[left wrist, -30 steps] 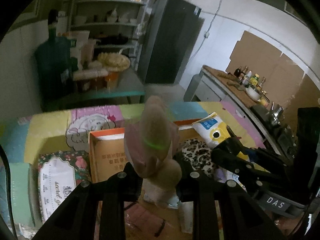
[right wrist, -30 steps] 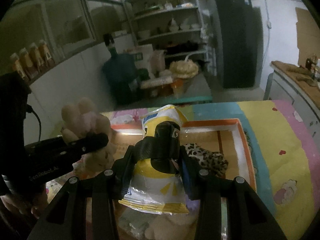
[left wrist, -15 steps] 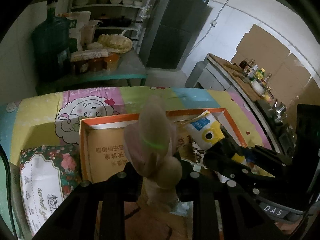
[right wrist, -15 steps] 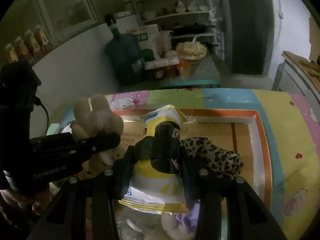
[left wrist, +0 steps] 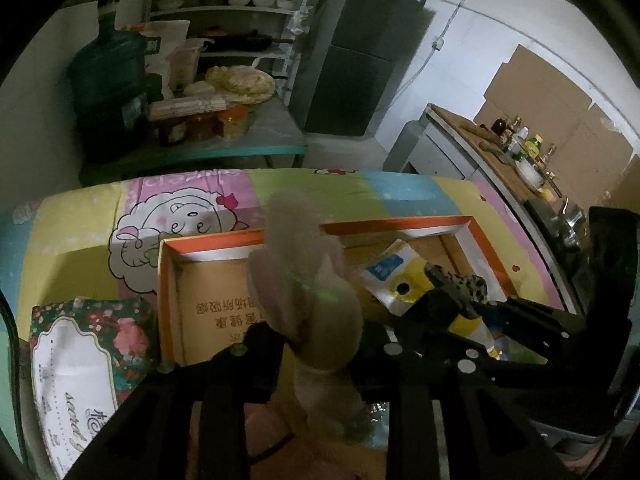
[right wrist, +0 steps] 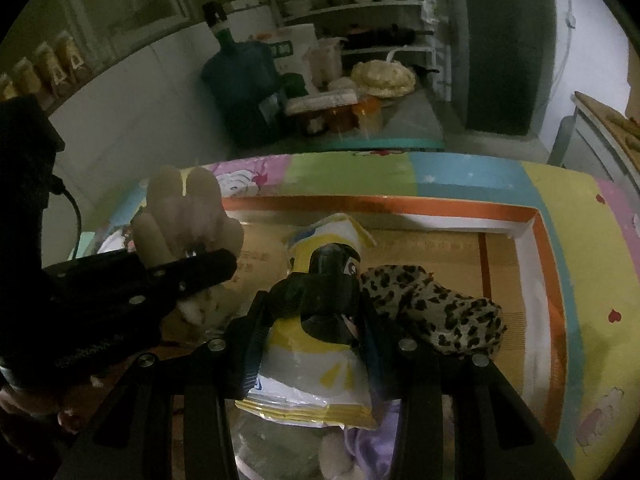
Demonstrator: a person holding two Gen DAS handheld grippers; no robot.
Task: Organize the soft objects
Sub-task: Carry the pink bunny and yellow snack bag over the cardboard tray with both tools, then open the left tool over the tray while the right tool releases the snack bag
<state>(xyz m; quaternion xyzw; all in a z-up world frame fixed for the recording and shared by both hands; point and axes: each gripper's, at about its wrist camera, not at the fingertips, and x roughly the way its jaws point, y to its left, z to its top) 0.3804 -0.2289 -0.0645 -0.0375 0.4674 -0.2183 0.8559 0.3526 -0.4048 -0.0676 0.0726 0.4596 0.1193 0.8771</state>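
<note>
An orange-rimmed cardboard box lies open on a patchwork cartoon tablecloth; on its printed brown floor a leopard-print soft item rests toward 3 o'clock in the right wrist view; a lilac plush, mostly hidden, shows at 6 o'clock under the bag; the right gripper pinches a yellow-and-white snack bag with a cartoon eye, its jaws pressed against the bag's sides, the bag upright over the box's near part; the left gripper has a beige plush rabbit between its jaws, which are opening, the pads close against the toy's body though I cannot tell whether they press it; the rabbit's ears point up toward 12 o'clock, over the box's near left part; the left wrist view alone shows a floral tissue pack lying on the cloth at 8 o'clock, just outside the box wall, and a counter with bottles at 2 o'clock; the right wrist view alone shows the lilac plush and a person's fingertips at 8 o'clock beneath the left gripper's black body; both views share a blue water jug and shelves at 11 to 12 o'clock; both grippers tilt steeply downward, side by side, the left one at 9 o'clock of the right.
</note>
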